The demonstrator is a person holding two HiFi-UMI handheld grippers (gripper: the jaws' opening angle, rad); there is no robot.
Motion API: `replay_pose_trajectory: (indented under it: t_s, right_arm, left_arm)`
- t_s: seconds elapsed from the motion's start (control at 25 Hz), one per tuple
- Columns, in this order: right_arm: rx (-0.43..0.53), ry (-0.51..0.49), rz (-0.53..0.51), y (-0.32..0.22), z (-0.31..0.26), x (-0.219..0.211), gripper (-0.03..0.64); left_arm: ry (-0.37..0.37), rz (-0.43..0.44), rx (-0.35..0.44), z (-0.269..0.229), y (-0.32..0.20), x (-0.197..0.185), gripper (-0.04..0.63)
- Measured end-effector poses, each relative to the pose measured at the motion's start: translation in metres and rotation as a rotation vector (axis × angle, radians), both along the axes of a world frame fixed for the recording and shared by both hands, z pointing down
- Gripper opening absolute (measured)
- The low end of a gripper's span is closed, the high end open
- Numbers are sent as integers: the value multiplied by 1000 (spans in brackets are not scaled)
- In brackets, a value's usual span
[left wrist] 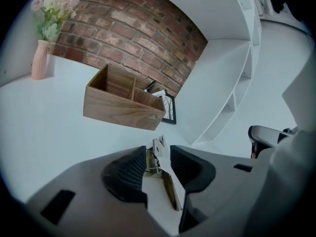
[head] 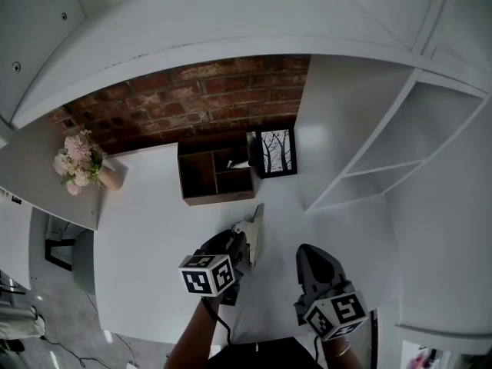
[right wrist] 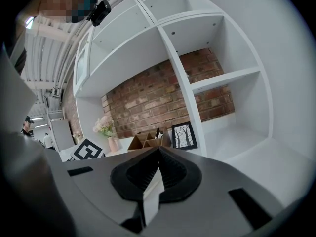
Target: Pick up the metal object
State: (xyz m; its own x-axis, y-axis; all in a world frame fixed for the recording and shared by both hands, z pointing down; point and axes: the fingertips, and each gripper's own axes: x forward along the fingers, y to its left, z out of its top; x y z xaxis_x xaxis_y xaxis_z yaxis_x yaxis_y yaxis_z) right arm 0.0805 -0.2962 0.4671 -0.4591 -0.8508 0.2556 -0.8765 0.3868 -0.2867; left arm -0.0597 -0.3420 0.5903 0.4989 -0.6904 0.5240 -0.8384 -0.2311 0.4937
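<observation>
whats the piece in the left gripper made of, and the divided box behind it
Metal object: looks like thin sheet metal, dull silver-grey, with flat folded plates. Box: wood or wood-look board, matte brown, with grain lines on its face.

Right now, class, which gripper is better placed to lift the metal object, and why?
Left. The left gripper has the metal object clamped between its jaws; the right gripper is shut and empty, apart from it.

metal object (left wrist: 159, 146) half hidden in left gripper (left wrist: 158, 153), wooden box (left wrist: 118, 108) contents indistinct
</observation>
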Motion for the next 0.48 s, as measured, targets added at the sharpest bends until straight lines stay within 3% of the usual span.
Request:
replay_pose_trajectory:
  t_s: [0.36,0.48]
  right_arm:
    - [-34,-4,3,-5,13,2,5]
    - [-40,-3,5,-5,15,1,5]
  left_arm:
    - [33,13,-72,16,-10,8,133]
    - [37,18,-87,17,-11,10,102]
